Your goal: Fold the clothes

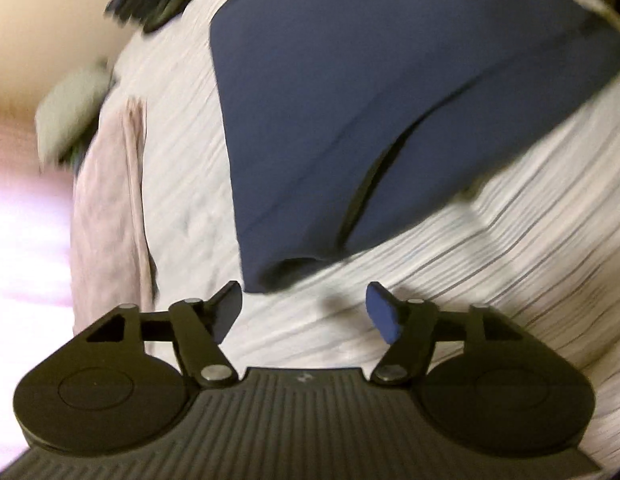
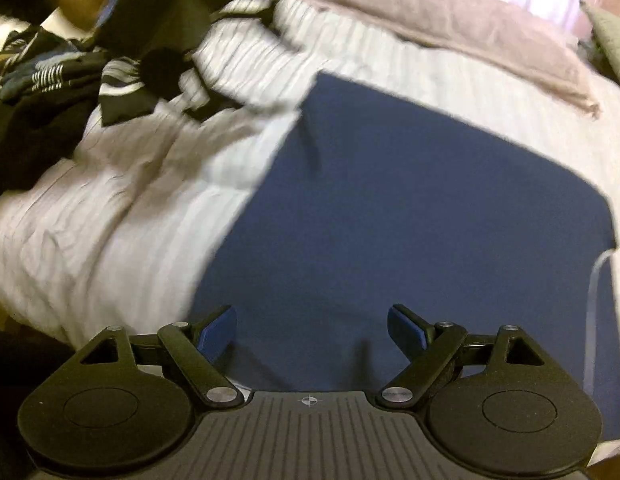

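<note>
**Both grippers open above a navy garment on a striped bed**

Navy garment (image 1: 349,112), laid flat and partly folded on the striped sheet (image 1: 529,232) of a bed; the landmark for all positions below. A dark seam or slit runs up from its near edge in the left wrist view. Both views are motion-blurred.

Left gripper (image 1: 308,310): jaws spread wide, holding nothing. It hangs just off a lower corner of the garment, over bare sheet; the blue-padded fingers (image 1: 383,316) do not touch the cloth.

Right gripper (image 2: 311,330): jaws likewise spread wide, empty. It hangs directly over the garment (image 2: 409,208), with blue cloth showing between its fingers; contact with the cloth cannot be told.

Pink towel (image 1: 110,208): a long fold on the sheet, well apart from the garment, along the bed's far edge.

Clothes pile (image 2: 70,76): dark and striped pieces heaped on the sheet beyond one corner of the garment.

Grey-green pillow (image 1: 70,112): beyond the towel, farther from the garment.
</note>
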Available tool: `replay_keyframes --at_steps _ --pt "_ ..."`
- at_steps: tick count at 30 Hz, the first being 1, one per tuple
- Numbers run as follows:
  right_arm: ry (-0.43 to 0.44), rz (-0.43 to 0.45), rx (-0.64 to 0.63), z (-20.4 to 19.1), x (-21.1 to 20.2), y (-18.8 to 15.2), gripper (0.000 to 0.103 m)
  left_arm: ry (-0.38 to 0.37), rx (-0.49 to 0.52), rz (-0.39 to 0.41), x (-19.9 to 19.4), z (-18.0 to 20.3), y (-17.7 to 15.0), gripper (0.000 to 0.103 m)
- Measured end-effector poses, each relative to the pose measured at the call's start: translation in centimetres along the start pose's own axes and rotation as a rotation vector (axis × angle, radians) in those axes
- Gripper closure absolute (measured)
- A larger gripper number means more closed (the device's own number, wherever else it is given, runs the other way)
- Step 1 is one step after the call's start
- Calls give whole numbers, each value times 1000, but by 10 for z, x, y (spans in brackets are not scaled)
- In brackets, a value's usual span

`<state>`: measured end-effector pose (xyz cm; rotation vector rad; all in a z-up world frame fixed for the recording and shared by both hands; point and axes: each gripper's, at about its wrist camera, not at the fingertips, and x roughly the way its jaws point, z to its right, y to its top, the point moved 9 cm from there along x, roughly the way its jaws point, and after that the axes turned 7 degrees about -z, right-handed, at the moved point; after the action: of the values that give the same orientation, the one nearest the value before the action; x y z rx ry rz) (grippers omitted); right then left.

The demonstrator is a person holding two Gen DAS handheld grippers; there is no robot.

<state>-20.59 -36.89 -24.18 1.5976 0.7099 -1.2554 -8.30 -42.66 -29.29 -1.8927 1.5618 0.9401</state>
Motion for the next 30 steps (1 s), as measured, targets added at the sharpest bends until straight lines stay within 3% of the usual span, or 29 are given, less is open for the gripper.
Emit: replay_keyframes --at_steps 3,7,14,18,24,27,29,30 --pt "-1 -25 -19 -32 19 10 8 6 63 46 12 0 -5 35" --pt "-72 -74 -55 -52 45 11 7 14 147 106 28 0 -11 33" --pt "-192 -98 59 -30 43 3 8 31 280 200 52 1 -20 30" --pt "-209 -121 66 -21 41 -3 23 52 322 220 59 1 -15 30" --pt "-210 -139 -23 -32 48 -8 25 85 396 244 70 0 -6 30" --pt "-207 -137 -25 -34 47 -10 37 105 414 255 74 -4 -2 40" --pt "-211 -130 -10 -34 44 -11 42 119 427 263 77 -6 1 58" --pt "-213 -127 0 -34 42 -11 49 124 433 267 78 -7 2 62"
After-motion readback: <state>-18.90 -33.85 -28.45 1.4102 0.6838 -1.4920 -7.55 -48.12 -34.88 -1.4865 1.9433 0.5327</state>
